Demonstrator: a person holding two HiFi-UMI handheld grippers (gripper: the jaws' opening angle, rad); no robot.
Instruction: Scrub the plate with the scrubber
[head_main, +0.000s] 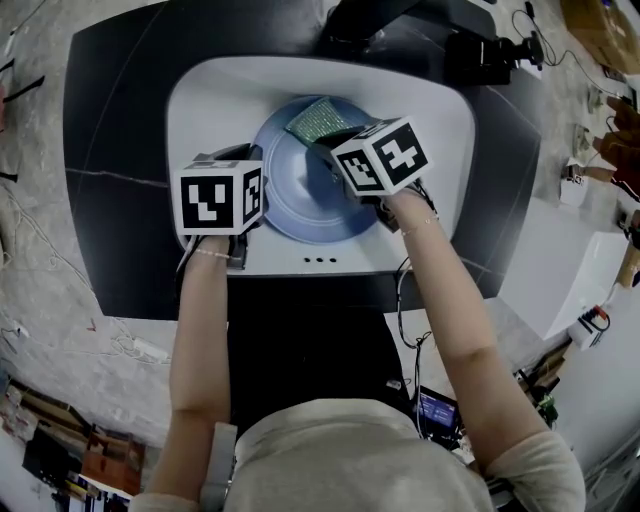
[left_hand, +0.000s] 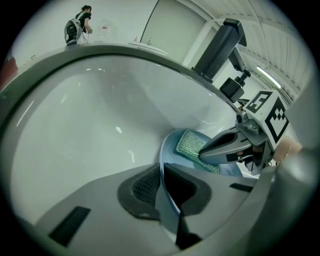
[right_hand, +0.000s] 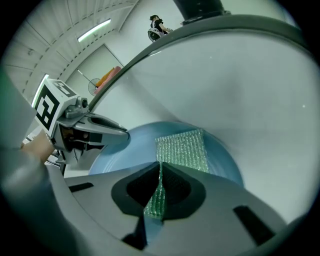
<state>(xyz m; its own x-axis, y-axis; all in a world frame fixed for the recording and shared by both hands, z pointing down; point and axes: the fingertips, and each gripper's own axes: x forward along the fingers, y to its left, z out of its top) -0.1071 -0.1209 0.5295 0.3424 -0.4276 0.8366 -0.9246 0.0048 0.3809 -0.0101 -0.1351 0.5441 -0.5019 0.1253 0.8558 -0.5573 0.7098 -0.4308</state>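
A pale blue plate (head_main: 300, 200) lies tilted inside the white sink basin (head_main: 200, 100). My left gripper (head_main: 252, 190) is shut on the plate's left rim (left_hand: 167, 192), seen edge-on between its pads. My right gripper (head_main: 325, 150) is shut on a green mesh scrubber (head_main: 318, 120), which lies flat against the plate's far side (right_hand: 182, 149). In the right gripper view the scrubber's near edge (right_hand: 157, 200) is pinched between the jaws, and the plate (right_hand: 125, 157) spreads beneath. The left gripper view shows the scrubber (left_hand: 190, 145) under the right gripper's fingers (left_hand: 222, 146).
The basin sits in a dark counter (head_main: 110, 130). A dark faucet body (head_main: 365, 20) rises behind the basin. Cables and small equipment (head_main: 590, 180) lie to the right. A person (left_hand: 77, 27) stands far off in the room.
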